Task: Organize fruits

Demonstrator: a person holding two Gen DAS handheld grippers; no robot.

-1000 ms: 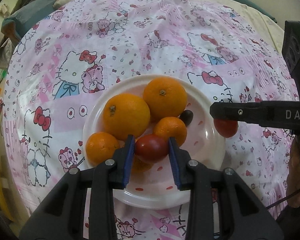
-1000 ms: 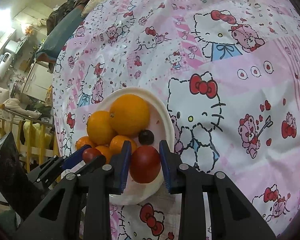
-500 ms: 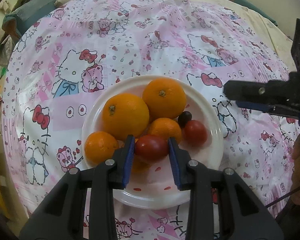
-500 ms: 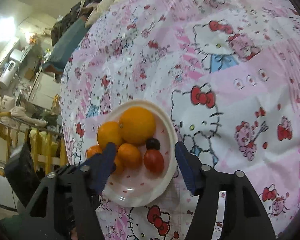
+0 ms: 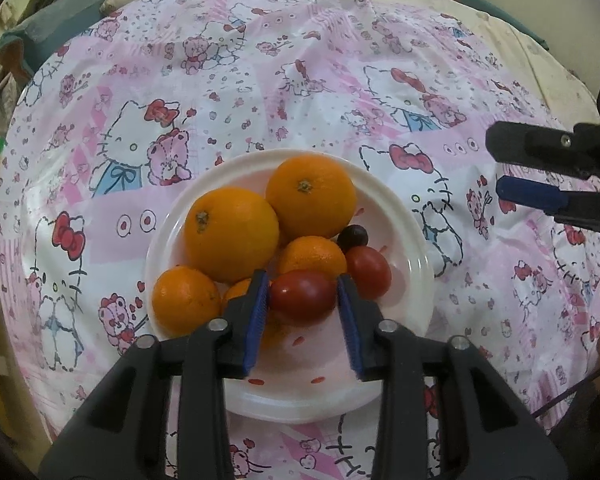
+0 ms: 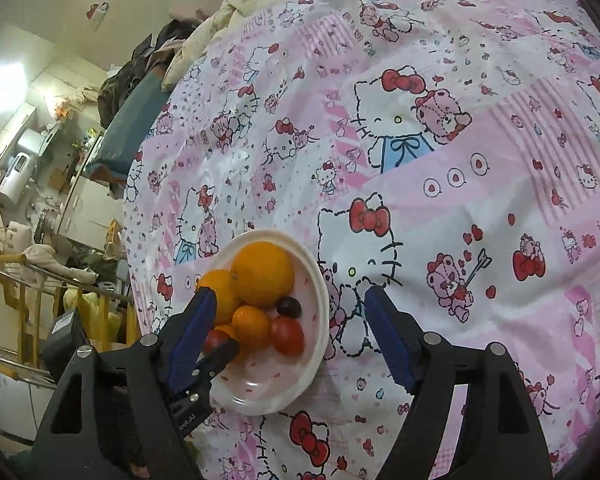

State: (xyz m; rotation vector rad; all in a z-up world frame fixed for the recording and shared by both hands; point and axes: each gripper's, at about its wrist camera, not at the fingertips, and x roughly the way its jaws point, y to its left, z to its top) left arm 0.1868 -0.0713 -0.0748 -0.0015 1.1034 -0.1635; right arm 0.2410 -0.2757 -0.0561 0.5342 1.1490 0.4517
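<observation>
Fruits: oranges, two tomatoes, dark grape piled on white plate atop patterned cloth. Left gripper jaws just opening, tomato between pads, apparently released. Right gripper just opening wide, empty, other tomato below.

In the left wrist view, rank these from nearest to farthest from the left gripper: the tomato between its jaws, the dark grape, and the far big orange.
1. Tomato between the jaws: right at the left gripper, near the plate's middle.
2. Dark grape: farther back, right of centre.
3. Far big orange: at the plate's back edge.
</observation>
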